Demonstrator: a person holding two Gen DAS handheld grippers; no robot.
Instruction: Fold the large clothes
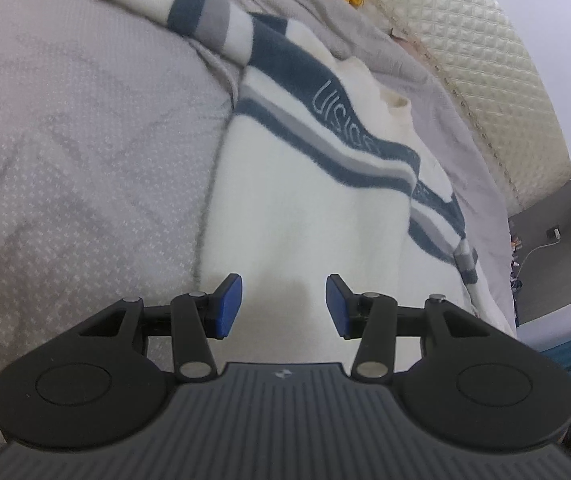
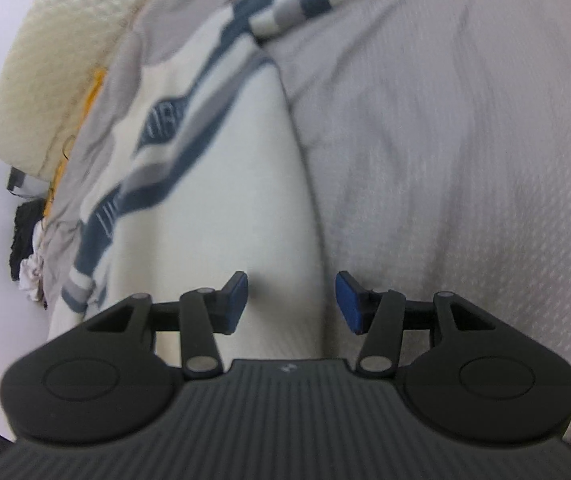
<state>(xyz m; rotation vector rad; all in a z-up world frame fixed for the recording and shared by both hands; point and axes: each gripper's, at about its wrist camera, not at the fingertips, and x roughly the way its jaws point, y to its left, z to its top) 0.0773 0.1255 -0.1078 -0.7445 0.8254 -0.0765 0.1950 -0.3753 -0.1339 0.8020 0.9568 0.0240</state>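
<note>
Your left tongs [image 1: 283, 306] and right tongs [image 2: 291, 303] both hang apart and empty over the white striped sweater [image 1: 305, 208] spread on the grey bedspread [image 1: 77, 160], so you probably next pinch its near edges.

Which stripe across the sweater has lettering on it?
The widest dark blue stripe across the white sweater chest; the thinner blue and grey stripes below it are plain.
</note>
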